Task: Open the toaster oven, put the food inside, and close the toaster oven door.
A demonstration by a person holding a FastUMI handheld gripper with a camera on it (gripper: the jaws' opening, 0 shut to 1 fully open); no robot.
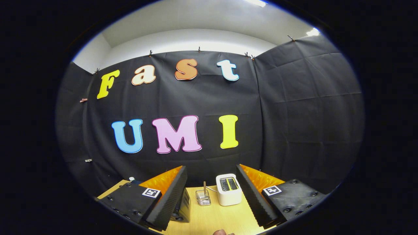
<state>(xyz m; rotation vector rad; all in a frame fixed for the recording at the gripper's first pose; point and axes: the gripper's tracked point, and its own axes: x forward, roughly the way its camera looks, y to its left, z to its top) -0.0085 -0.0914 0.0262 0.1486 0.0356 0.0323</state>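
Note:
My gripper is open and held high above a wooden table, with nothing between its fingers. A black appliance with side vents, probably the toaster oven, stands on the table mostly hidden behind the left finger; its door is out of sight. At the table's near edge, between the fingers, a small brownish rounded thing peeks in; I cannot tell what it is.
A white two-slot toaster stands at the back of the table, just inside the right finger. Left of it is a small wire holder with an upright stick. A small white cap shows beyond the left finger.

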